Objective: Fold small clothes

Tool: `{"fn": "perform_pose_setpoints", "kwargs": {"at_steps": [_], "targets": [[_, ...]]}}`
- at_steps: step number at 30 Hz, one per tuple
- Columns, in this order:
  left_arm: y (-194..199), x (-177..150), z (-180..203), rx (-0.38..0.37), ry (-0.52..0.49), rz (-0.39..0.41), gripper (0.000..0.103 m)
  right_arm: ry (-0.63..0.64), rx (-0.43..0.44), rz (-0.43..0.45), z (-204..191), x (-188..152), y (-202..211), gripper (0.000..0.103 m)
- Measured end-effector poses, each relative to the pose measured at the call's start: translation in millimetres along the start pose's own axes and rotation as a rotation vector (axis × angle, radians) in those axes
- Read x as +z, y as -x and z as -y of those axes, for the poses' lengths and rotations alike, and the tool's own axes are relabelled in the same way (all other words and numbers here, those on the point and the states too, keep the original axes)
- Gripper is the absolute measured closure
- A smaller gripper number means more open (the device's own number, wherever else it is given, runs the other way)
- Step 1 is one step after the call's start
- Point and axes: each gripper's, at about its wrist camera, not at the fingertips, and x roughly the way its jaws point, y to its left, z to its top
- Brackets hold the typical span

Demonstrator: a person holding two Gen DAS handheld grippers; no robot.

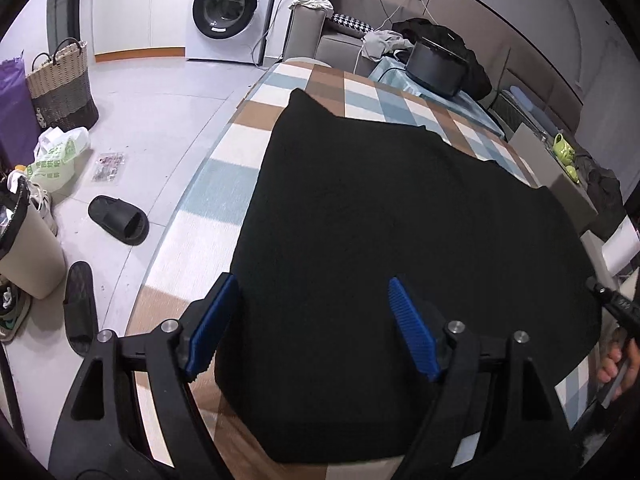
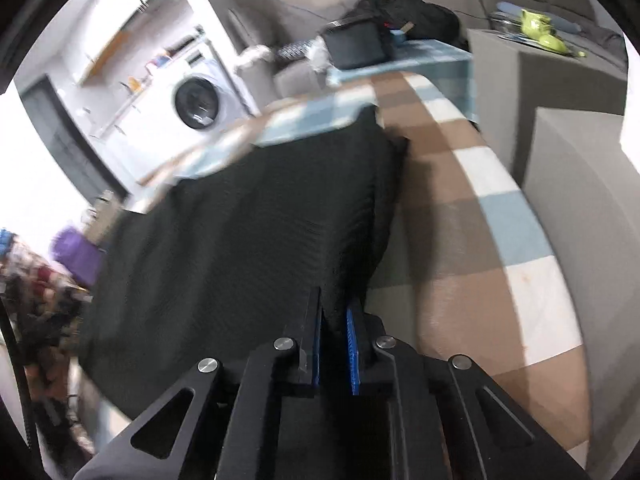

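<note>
Between right gripper jaws: black garment edge, pinched.

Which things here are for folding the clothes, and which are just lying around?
For the job: black garment, left gripper, right gripper, checked tabletop.
Lying about: washing machine, basket, slipper, green teapot.

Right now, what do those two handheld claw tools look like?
Both match: the left gripper and right gripper have matte black angular frames with triangular cut-outs, round silver bolt heads, and two straight fingers lined with ridged bright blue pads. No cables or markings show.
</note>
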Motion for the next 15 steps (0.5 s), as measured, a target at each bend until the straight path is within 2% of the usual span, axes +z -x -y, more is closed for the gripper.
{"fn": "perform_pose_setpoints", "kwargs": {"at_steps": [4,7,8,10,12,15], "targets": [[3,-7,-6,0.000,0.002,-0.009,0.028,-0.021,-0.114,0.019,2,-13,15,0.096],[1,-11,-10,0.002,0.002,-0.027,0.028,-0.015,-0.120,-0.013,-4,-16,11,0.094],[0,-13,-12,0.003,0.003,-0.035,0.028,-0.011,-0.115,-0.018,-6,-17,12,0.091],[-3,-12,-12,0.003,0.004,-0.045,0.028,-0.009,-0.092,-0.019,-10,-17,13,0.070],[-3,-12,-12,-0.007,0.002,-0.050,0.028,-0.018,-0.058,-0.015,-12,-17,11,0.055],[-7,-13,-9,-0.009,-0.010,-0.066,0.028,0.011,-0.084,-0.013,-19,-18,5,0.055]]}}
